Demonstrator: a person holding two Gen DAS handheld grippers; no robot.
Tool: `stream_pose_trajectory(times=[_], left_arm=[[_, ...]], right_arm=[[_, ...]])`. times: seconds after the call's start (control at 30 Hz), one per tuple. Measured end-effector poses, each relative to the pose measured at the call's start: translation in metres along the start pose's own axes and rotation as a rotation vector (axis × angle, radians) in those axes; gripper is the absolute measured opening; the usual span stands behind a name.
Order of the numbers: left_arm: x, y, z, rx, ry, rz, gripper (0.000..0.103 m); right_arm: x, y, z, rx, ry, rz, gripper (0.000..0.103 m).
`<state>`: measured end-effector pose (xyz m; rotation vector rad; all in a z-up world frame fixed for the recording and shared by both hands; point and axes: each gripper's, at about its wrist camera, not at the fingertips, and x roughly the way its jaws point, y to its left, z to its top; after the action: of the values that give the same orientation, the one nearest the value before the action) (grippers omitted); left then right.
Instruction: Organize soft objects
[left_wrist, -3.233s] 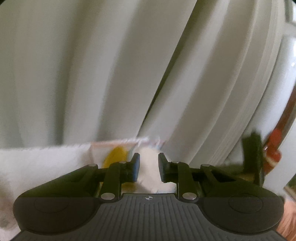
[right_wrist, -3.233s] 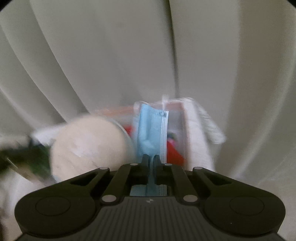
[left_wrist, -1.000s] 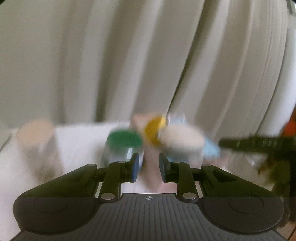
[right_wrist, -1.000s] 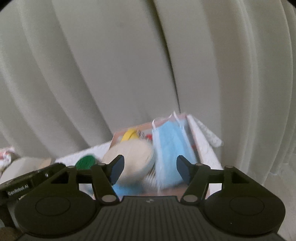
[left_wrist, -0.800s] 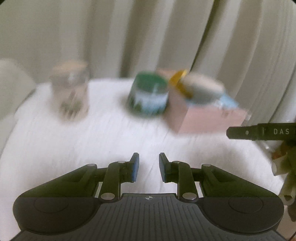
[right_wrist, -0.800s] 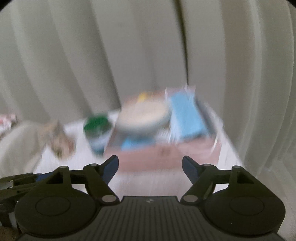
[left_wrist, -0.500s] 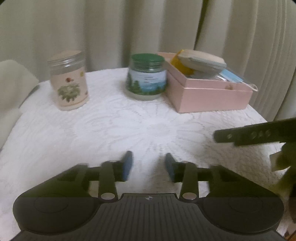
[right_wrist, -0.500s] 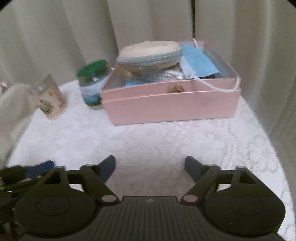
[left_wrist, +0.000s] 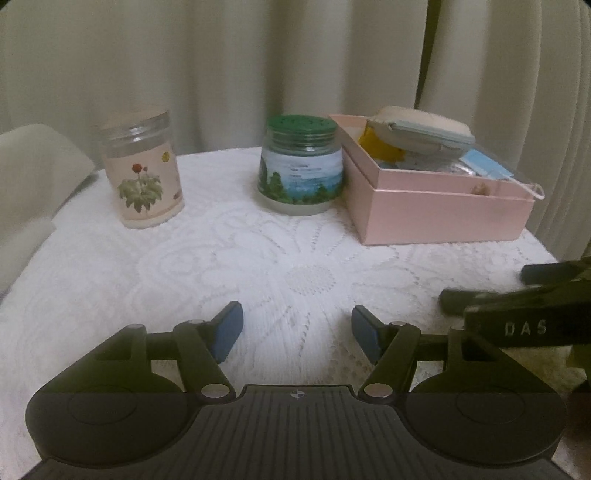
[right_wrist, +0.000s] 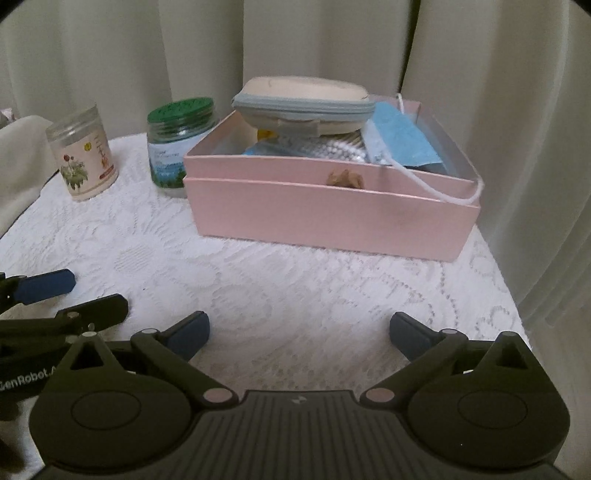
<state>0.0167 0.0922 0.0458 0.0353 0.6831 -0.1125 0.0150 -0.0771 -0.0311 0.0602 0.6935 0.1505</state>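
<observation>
A pink box (right_wrist: 325, 218) stands at the back right of the table, also in the left wrist view (left_wrist: 436, 218). In it lie a beige zip pouch (right_wrist: 303, 99), a blue face mask (right_wrist: 402, 138) with its ear loop over the front wall, white beads and a yellow item (left_wrist: 380, 147). My left gripper (left_wrist: 297, 332) is open and empty above the lace cloth near the front. My right gripper (right_wrist: 299, 332) is wide open and empty, in front of the box.
A flower-print jar (left_wrist: 142, 171) and a green-lidded jar (left_wrist: 301, 166) stand left of the box on the white lace tablecloth (left_wrist: 258, 266). Cream curtains (right_wrist: 517, 110) hang close behind and to the right. A pale chair back (left_wrist: 33, 177) is at the left.
The right gripper let go of the blue mask, which now lies in the box, and opened wide. Both grippers pulled back from the box. The left gripper opened wider.
</observation>
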Motion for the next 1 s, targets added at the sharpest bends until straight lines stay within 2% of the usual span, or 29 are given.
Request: stream_pose_trajectory(times=[0.1,1.0], left_arm=[[0.0011,-0.0012,-0.001,0.001,-0.011,0.011,0.071],[0.0099,-0.0037,0.0029,-0.015,-0.019,0.037,0.076]], right_arm=[[0.0025,-0.0063,-0.0057,0.029,-0.061,-0.032,0.103],[0.003,-0.006,-0.0057,0.026,-0.068,-0.037,0.103]])
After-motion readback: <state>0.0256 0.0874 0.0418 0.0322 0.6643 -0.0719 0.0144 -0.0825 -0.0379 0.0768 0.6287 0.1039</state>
